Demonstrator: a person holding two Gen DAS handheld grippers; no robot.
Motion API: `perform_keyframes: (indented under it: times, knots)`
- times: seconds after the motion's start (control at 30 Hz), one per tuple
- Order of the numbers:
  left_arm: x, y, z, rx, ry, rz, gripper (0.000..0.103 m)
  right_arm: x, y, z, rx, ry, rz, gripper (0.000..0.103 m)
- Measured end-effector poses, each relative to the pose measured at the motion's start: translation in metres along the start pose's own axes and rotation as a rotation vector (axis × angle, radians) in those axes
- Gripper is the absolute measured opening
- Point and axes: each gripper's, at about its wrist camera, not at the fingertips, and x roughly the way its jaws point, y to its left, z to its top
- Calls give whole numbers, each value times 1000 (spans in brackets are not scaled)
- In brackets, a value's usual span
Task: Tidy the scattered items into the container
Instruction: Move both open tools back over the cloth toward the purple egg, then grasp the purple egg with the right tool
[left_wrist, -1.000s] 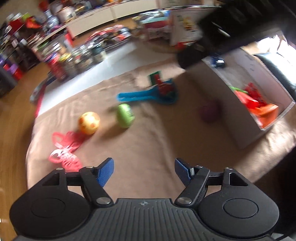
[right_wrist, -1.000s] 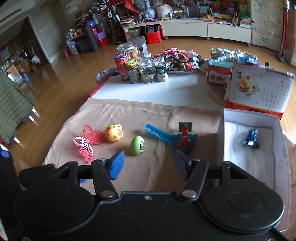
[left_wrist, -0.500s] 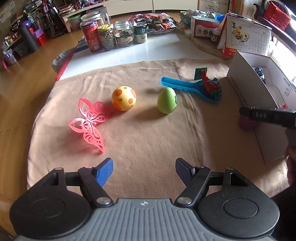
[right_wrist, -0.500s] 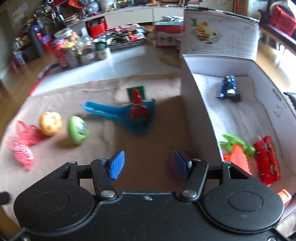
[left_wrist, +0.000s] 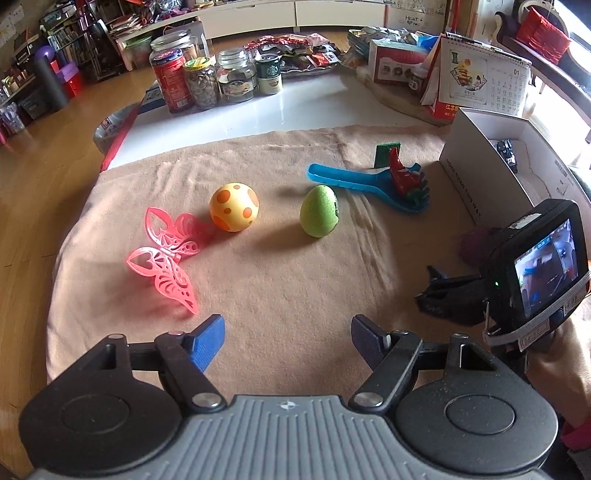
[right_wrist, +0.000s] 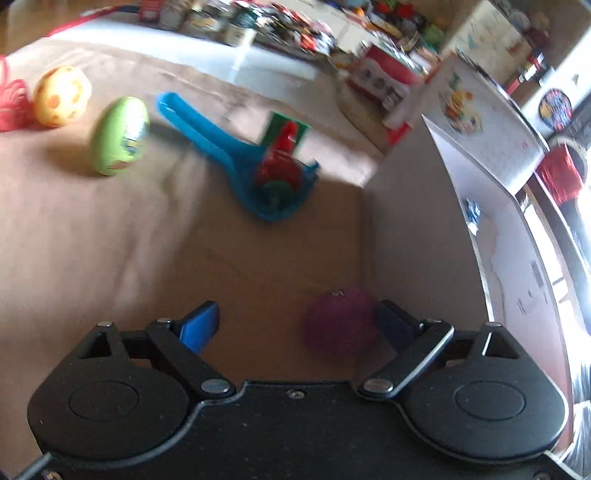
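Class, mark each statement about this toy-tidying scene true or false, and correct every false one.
1. The green egg lies inside the white box. False: it stands on the brown cloth.
2. A red toy rests on the blue rake. True.
3. The right gripper is shut on the purple ball. False: its jaws have just been opening, with the ball between them.
4. The left gripper holds nothing. True.

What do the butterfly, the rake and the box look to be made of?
Butterfly: translucent pink plastic, glossy; light glows through its cut-out wings. Rake: opaque blue moulded plastic, smooth with a slight sheen. Box: white matte cardboard, probably; thin flat walls with printed lettering.
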Motion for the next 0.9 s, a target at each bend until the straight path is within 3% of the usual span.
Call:
perform_keyframes:
  times: [0.07,0.1,0.33,0.43,0.7,0.8,0.9]
  knots:
    - [0,-1,0,0,2,-3,76,-3,-6,-1,111,17,205,76]
    - [0,-1,1,-2,1,-5,76,-6,-6,-2,138,12,241,73]
    - [1,-5,1,8,6,0,76,-35,-15,-13,148,-140,74,76]
    - [0,-9,1,26,6,-2,76,-18,-24,-5,133,-79,16,78]
    - [0,-8,1,13,13,-13,76,3,-23,18,54,-7,5,78]
    - [1,-4,3,-5,11,-10,76,12,-4,16,-34,29,-99,82]
    - [0,-6,3,0,9,-10,76,17,15,8,-103,51,-139,86]
